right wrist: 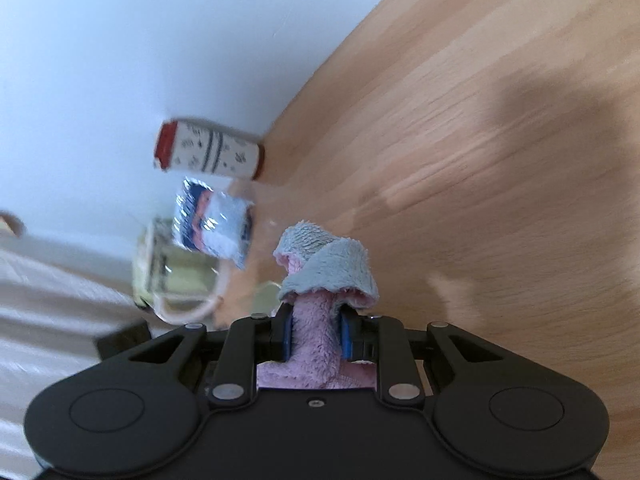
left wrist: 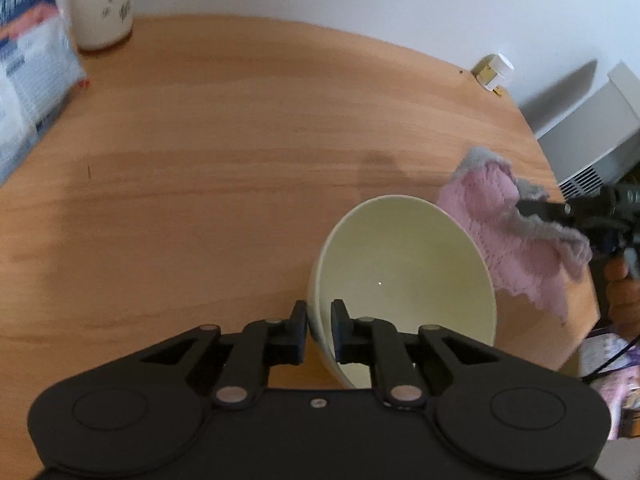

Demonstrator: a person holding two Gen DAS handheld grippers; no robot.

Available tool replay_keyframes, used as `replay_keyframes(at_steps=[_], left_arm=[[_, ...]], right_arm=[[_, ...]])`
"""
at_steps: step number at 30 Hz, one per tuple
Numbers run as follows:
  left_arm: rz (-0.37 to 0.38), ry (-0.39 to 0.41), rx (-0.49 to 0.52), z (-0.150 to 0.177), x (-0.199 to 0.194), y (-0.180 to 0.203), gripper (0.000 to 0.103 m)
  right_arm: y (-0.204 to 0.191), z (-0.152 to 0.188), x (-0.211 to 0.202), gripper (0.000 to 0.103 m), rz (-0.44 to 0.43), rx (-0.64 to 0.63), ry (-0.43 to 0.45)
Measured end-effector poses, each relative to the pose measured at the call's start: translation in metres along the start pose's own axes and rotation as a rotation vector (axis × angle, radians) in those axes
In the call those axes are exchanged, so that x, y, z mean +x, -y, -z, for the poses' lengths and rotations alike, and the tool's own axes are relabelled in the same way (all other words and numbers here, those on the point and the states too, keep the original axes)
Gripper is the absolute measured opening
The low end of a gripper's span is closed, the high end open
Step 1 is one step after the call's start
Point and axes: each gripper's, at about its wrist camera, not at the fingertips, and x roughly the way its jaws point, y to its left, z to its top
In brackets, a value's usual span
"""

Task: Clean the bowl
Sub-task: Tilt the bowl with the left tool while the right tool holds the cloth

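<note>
Our left hand-held gripper [left wrist: 319,328] clamps the near rim of the pale bowl [left wrist: 404,276], one finger outside the wall and one inside, so the bowl stands tilted on the wooden counter [left wrist: 224,168] with its hollow open toward us. At the far left of that view we see a blue and white packet [left wrist: 28,80], and next to it a white patterned canister [left wrist: 102,0]. To the right of the bowl we see a pink and grey cloth [left wrist: 516,236], its edge just beside the bowl's rim. Our right hand-held gripper [right wrist: 316,338] is closed on that cloth, the blue pads [right wrist: 286,338] squeezing the pink fold while the grey end flops over past the fingertips. A hand [left wrist: 622,292] shows at the right edge.
</note>
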Motion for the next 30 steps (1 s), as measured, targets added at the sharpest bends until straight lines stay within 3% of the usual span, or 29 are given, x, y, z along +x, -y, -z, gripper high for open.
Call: replay_keyframes(at_steps=[7, 16, 23, 30], left_arm=[[0.055, 0.038, -0.103, 0.007, 0.0, -0.008, 0.007], [0.166, 0.086, -0.334, 0.018, 0.0, -0.019, 0.008], [0.253, 0.157, -0.409, 0.005, -0.013, -0.01, 0.009], [0.309, 0.224, -0.455, -0.006, -0.02, 0.0, 0.013]], right_arm=[[0.022, 0.002, 0.011, 0.026, -0.073, 0.139, 0.001], [0.048, 0.015, 0.026, 0.025, -0.159, 0.305, -0.017], [0.034, 0.004, 0.02, 0.025, -0.211, 0.299, 0.005], [0.019, -0.007, 0.009, 0.025, -0.184, 0.245, 0.053]])
